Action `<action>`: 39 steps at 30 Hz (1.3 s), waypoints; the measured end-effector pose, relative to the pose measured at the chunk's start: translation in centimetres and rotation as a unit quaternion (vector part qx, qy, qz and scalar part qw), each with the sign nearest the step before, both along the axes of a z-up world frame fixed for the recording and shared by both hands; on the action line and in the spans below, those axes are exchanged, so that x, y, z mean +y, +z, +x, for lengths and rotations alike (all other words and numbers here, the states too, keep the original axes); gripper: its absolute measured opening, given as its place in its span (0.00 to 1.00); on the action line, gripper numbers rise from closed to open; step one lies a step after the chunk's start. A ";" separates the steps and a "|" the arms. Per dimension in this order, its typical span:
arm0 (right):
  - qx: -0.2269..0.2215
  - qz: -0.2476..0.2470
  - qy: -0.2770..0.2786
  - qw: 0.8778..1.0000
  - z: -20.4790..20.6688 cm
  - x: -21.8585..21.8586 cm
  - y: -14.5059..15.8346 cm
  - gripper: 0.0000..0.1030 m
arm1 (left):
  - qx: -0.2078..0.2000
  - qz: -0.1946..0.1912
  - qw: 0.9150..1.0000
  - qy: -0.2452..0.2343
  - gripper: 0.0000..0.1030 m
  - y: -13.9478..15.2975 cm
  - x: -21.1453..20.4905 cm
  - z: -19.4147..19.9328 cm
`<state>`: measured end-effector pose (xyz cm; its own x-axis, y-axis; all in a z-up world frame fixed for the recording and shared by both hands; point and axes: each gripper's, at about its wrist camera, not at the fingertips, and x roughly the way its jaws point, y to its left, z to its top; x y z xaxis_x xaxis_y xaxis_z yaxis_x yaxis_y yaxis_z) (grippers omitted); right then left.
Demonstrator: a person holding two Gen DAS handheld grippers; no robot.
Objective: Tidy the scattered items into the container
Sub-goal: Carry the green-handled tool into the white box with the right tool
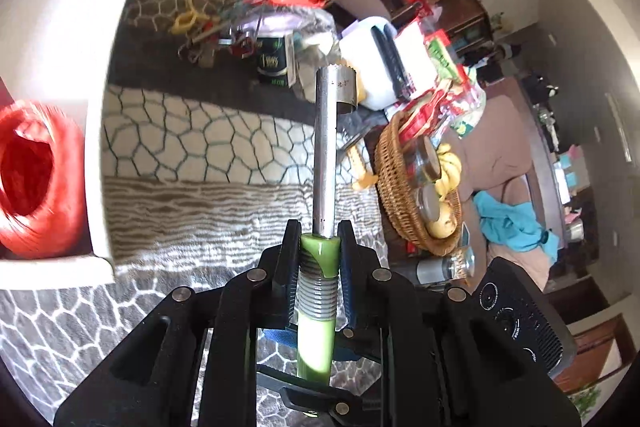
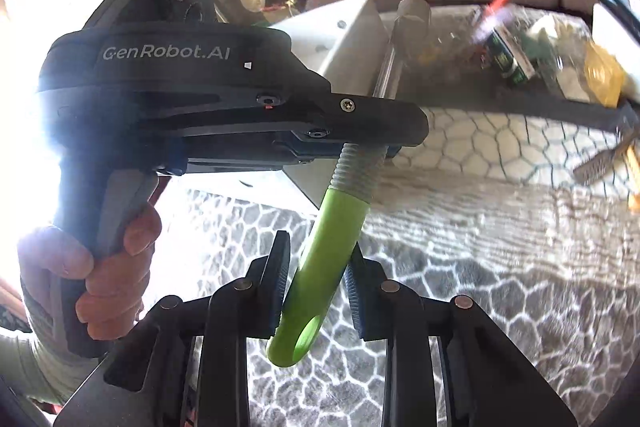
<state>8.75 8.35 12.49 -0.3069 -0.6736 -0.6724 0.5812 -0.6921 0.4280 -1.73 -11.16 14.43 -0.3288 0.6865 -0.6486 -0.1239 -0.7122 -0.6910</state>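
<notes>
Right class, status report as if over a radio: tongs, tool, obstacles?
Left tongs shut on green-handled corer. Right tongs straddle its handle end, pads apart. White container left, red twine inside. Path unobstructed.

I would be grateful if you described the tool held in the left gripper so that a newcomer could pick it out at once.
Above the patterned rug, beside the white container, the left gripper is shut on a corer-like tool. It has a lime-green handle with a ribbed grey collar and a long steel tube ending in a toothed ring; nothing in the clutter beyond has that shape.
</notes>
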 end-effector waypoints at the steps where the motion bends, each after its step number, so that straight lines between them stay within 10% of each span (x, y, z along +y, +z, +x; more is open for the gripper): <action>1: 0.005 -0.005 0.007 1.000 -0.7 -0.9 1.0 0.26 | 0.006 -0.005 1.000 0.005 0.16 1.2 -1.0 -0.6; 11: -0.003 -0.066 0.109 0.992 -12.9 -18.2 8.7 0.26 | 0.038 -0.140 0.986 0.079 0.17 10.7 -15.6 -9.6; 26: -0.186 -0.067 0.132 0.971 -24.8 -39.7 -4.3 0.26 | -0.100 -0.211 0.957 0.170 0.15 -6.2 -32.7 -17.1; 39: -0.248 0.011 0.099 0.964 -28.9 -43.8 -11.5 0.28 | -0.080 -0.232 0.954 0.173 0.15 -4.9 -34.1 -16.9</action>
